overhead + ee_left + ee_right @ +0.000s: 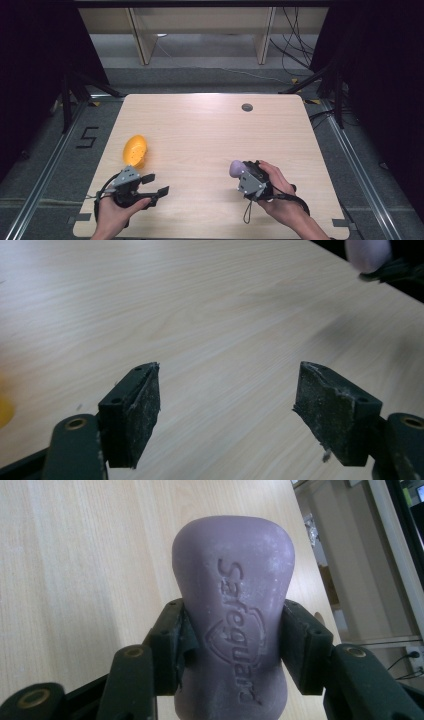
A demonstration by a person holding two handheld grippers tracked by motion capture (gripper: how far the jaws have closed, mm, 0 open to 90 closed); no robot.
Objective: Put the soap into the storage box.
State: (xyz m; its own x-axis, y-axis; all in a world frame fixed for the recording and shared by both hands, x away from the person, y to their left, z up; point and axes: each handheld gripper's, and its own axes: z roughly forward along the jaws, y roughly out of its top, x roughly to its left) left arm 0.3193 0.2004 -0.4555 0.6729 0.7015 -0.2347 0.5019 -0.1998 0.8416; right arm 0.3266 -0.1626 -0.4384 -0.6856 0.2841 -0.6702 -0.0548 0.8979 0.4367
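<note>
The right gripper [232, 630] is clamped on a purple bar of soap [232, 605], its two black jaws pressing the bar's narrowed waist from either side. In the right gripper view the soap stands up through the middle of the frame, its rounded end toward the top and the embossed word "Safeguard" running down its face. In the high view this gripper [240, 171] sits at the lower right of centre, held in the person's right hand [280, 192], with the soap [236, 167] poking out toward the upper left, over the table [210, 130].

The left gripper [154, 184] is at the lower left of the high view, in the left hand [117, 212], its jaws spread wide with nothing between them. In the left gripper view bare wood shows between the jaws, and the soap [367, 254] shows in the upper right corner.

An orange dish [135, 150] lies on the table just above the left gripper, well apart from the soap.
</note>
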